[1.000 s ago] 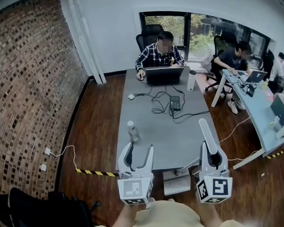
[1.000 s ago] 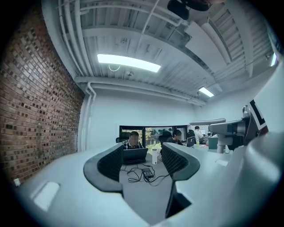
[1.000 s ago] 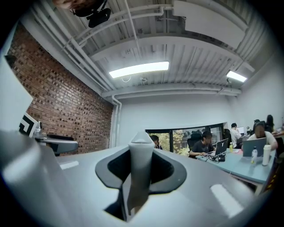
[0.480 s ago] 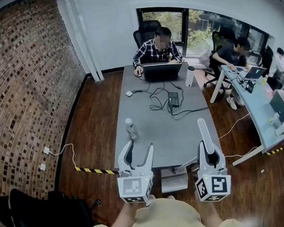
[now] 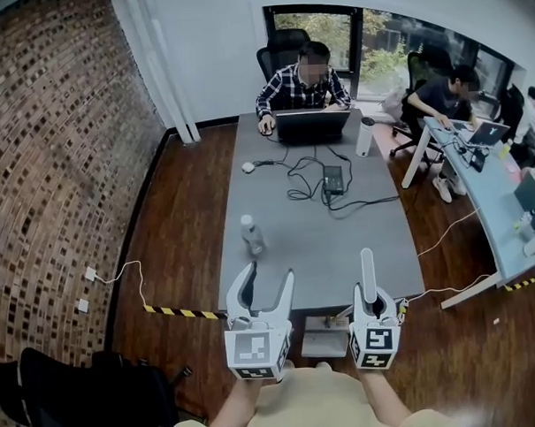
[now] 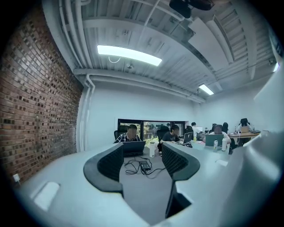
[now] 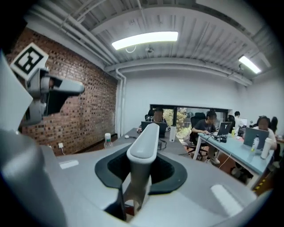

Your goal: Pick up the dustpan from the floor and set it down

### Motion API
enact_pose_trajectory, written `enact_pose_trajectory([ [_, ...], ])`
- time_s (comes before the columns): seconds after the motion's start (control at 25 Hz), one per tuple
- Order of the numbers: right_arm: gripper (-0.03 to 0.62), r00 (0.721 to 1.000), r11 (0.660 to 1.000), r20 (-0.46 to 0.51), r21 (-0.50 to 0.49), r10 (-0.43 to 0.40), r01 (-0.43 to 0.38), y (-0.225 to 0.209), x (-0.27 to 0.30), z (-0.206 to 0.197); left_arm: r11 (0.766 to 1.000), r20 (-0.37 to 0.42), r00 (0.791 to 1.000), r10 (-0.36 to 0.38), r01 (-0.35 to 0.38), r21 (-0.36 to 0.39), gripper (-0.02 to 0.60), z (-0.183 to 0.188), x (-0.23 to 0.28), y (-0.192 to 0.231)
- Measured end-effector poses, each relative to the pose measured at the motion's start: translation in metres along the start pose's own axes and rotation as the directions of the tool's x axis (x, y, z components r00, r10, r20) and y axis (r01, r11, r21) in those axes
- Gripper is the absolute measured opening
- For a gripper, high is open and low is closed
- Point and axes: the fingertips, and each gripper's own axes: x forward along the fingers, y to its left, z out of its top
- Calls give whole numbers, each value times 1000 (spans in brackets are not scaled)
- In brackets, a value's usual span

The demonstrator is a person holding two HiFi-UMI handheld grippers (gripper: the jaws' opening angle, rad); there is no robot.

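Where right gripper (image 5: 371,294) clamps, dustpan (image 5: 368,264) partly hidden (handle)

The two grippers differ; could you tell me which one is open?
The left gripper, jaws apart and empty; the right gripper grips the pale grey dustpan handle.

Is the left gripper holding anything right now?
No, the left gripper has its jaws apart, and only the grey table beyond shows between them.
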Motion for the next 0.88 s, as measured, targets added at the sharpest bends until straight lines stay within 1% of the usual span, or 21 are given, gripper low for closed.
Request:
enact_pose_trajectory([
  [0.12, 89, 993, 998, -108, -36, 45, -49, 9, 16, -59, 1000, -14, 1000, -2, 2, 0, 250, -4, 0, 2],
  [0.24, 89, 976, 994, -202, -51, 81, -93, 17, 30, -120, 1000, -18, 1000, 7, -7, 0, 250, -8, 0, 5],
  [0.36, 87, 950, 995, -303, -46, 71, -89, 17, 42, -175, 1000, -29, 999, 22, -22, 1, 250, -12, -1, 9],
  [0.48, 87, 915, 997, -402, -41, 39, -61, 11, 53, -217, 1000, -41, 999, 21, -22, -1, 250, -15, -3, 12],
  [0.56, 87, 892, 999, -452, -26, 30, -47, 7, 62, -239, 1000, -53, 998, 20, -21, -7, 250, -18, -3, 14],
  [0.64, 87, 879, 999, -475, -17, 24, -36, 4, 70, -252, 999, -69, 997, 31, -32, -14, 250, -21, -5, 19],
  [0.88, 87, 883, 1000, -470, -6, 18, -24, -9, 95, -257, 997, -83, 994, 72, -75, -32, 250, -25, -11, 33],
])
